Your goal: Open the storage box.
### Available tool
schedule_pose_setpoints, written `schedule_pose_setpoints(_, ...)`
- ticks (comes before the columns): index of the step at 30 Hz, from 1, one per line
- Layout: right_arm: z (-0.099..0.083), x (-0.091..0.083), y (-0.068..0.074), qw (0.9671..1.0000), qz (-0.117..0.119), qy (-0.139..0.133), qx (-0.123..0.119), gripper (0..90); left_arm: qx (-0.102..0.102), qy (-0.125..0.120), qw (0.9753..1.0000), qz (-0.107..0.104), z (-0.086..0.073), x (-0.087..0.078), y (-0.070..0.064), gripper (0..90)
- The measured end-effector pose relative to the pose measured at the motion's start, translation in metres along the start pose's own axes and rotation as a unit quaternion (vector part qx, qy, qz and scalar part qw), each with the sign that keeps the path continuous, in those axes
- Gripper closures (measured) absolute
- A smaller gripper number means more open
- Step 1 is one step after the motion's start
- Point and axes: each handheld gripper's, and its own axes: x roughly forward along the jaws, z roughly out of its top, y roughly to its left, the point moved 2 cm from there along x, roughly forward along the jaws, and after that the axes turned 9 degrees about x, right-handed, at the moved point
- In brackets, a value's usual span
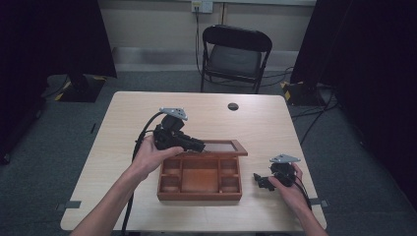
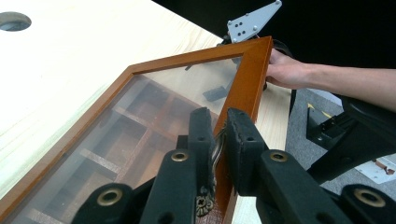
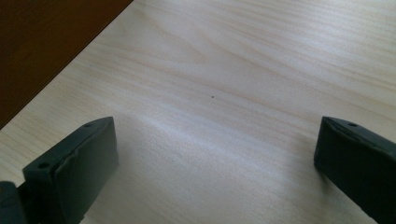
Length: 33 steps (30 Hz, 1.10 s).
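the shallow reddish-brown wooden box with divided compartments (image 1: 200,178) sits near the front middle of the pale wooden tabletop (image 1: 123,123), and its glass-paned, wood-framed lid (image 2: 140,116) is raised on its rear hinge, standing roughly upright or tipped a little past it. the left tool (image 2: 219,140) is pinched narrow on the lid's front frame rail, right at the small brass clasp (image 2: 205,203), so the lid hangs from that grip rather than resting on anything visible. in the high view the compartments look bare. the right tool (image 1: 263,182) lies low on the tabletop just to the right of the box, its jaws spread wide with nothing between them. judged from this, the lid work is mid-swing: whether opening or closing, the lid has yet to be settled and let go.
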Motion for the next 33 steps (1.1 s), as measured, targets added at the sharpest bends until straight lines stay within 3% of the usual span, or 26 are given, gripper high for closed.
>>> schedule_pose_setpoints(33, 0.0000, 0.0000, 0.0001, 1.0000, 0.000, 0.000, 0.001, 0.0, 0.001, -0.021, 0.9998, 0.005, 0.0072, -0.0055, 0.0093, 81.1)
